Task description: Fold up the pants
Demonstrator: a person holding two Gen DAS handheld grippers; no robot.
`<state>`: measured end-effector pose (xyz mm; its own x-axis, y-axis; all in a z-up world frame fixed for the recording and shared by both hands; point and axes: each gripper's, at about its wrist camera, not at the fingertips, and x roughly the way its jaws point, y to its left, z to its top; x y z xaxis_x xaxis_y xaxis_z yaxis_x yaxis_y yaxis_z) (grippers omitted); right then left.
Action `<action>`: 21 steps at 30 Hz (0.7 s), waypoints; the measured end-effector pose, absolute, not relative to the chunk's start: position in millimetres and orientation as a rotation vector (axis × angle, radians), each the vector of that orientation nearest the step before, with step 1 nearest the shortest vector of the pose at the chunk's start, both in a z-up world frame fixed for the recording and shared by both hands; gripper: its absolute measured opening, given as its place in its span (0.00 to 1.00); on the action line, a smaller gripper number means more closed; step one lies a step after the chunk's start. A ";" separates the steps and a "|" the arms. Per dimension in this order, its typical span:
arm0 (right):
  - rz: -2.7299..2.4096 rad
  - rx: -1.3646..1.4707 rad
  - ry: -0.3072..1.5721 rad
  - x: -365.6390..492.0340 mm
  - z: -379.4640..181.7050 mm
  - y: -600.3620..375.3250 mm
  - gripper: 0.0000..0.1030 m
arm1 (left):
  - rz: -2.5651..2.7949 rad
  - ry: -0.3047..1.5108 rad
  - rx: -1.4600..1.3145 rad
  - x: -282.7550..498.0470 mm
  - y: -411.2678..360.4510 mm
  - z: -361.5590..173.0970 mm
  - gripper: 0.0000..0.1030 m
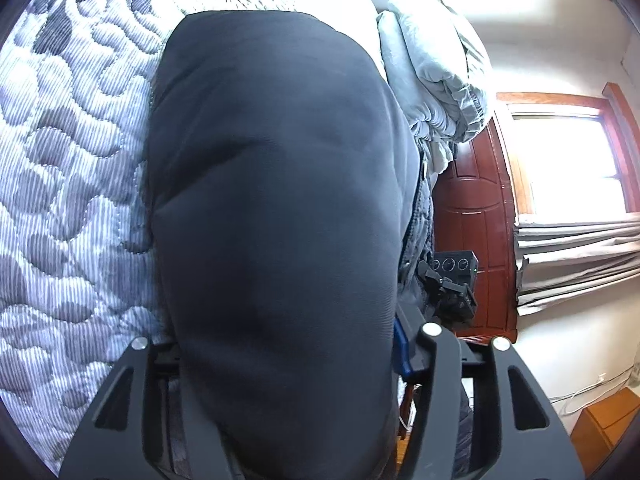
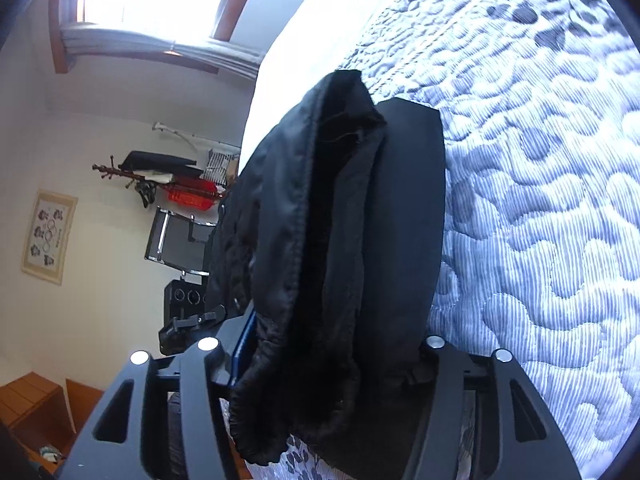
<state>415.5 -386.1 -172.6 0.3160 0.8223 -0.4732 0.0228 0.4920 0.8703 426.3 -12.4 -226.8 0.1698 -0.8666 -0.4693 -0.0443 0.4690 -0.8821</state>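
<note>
left wrist view: dark pants (image 1: pixel 276 208) drape forward from the left gripper (image 1: pixel 288 420) jaws over the quilted bed (image 1: pixel 68 168); right gripper (image 2: pixel 320 412) jaws clench the bunched edge. soft, limp, light; best pinched at hems.

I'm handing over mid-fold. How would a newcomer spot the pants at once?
Start at the quilted blue-and-white bedspread with grey leaf shapes that covers the bed. The dark, plain fabric pants lie over its edge, pinched in both hand-held grippers. They are the only unpatterned dark cloth there, unlike the pale grey rumpled duvet beyond.
</note>
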 end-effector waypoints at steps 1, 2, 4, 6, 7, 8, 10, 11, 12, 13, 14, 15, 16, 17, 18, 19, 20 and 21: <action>0.636 0.924 1.138 415.2 -174.3 -386.8 0.63 | -0.718 1.276 -0.916 425.9 -12.2 -227.9 0.57; 0.636 0.919 1.134 414.2 -176.5 -388.0 0.65 | -0.713 1.278 -0.908 424.5 -10.6 -230.0 0.59; 0.642 0.928 1.126 412.5 -181.0 -391.7 0.65 | -0.705 1.282 -0.890 424.8 -12.5 -231.3 0.62; 0.647 0.946 1.110 407.3 -184.3 -394.4 0.65 | -0.708 1.276 -0.880 423.8 -13.0 -231.4 0.63; 0.652 0.956 1.102 404.4 -186.2 -397.3 0.65 | -0.707 1.273 -0.876 424.3 -14.8 -230.4 0.64; 0.655 0.961 1.095 401.8 -187.3 -399.9 0.65 | -0.705 1.271 -0.867 423.2 -13.7 -230.5 0.64; 0.654 0.966 1.089 400.6 -187.0 -401.9 0.66 | -0.697 1.273 -0.859 419.4 -9.9 -231.7 0.68; 0.657 0.969 1.088 398.7 -188.3 -404.7 0.67 | -0.699 1.273 -0.861 418.5 -8.6 -231.4 0.68; 0.660 0.979 1.084 394.8 -191.0 -410.2 0.67 | -0.702 1.272 -0.862 417.6 -7.1 -231.3 0.69; 0.661 0.987 1.080 392.4 -190.9 -412.6 0.67 | -0.704 1.266 -0.864 416.0 -5.1 -231.2 0.70; 0.663 0.994 1.075 389.8 -189.4 -413.2 0.67 | -0.704 1.264 -0.862 414.2 -3.0 -231.5 0.70; 0.661 0.996 1.073 388.6 -188.0 -413.0 0.67 | -0.702 1.263 -0.861 412.8 -1.4 -231.8 0.72; 0.661 0.999 1.069 385.6 -188.3 -415.8 0.67 | -0.703 1.259 -0.860 411.1 0.0 -232.0 0.72; 0.663 1.003 1.063 382.9 -188.5 -418.4 0.68 | -0.704 1.252 -0.859 408.6 2.6 -232.0 0.72; 0.663 1.012 1.054 378.9 -188.6 -422.1 0.68 | -0.702 1.248 -0.859 407.3 3.3 -231.6 0.73; 0.663 1.021 1.048 375.8 -189.1 -425.0 0.68 | -0.702 1.243 -0.860 405.7 4.1 -232.0 0.73; 0.662 1.032 1.038 371.2 -189.8 -429.3 0.68 | -0.701 1.239 -0.861 405.0 4.7 -231.3 0.73; 0.659 1.039 1.032 369.1 -189.8 -432.2 0.68 | -0.700 1.236 -0.860 405.2 5.2 -230.7 0.73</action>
<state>369.1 -432.2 -189.8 0.3983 0.8405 -0.3672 0.0203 0.3922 0.9197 405.2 5.2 -230.7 0.2025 -0.8399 -0.5035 -0.0001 0.5141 -0.8577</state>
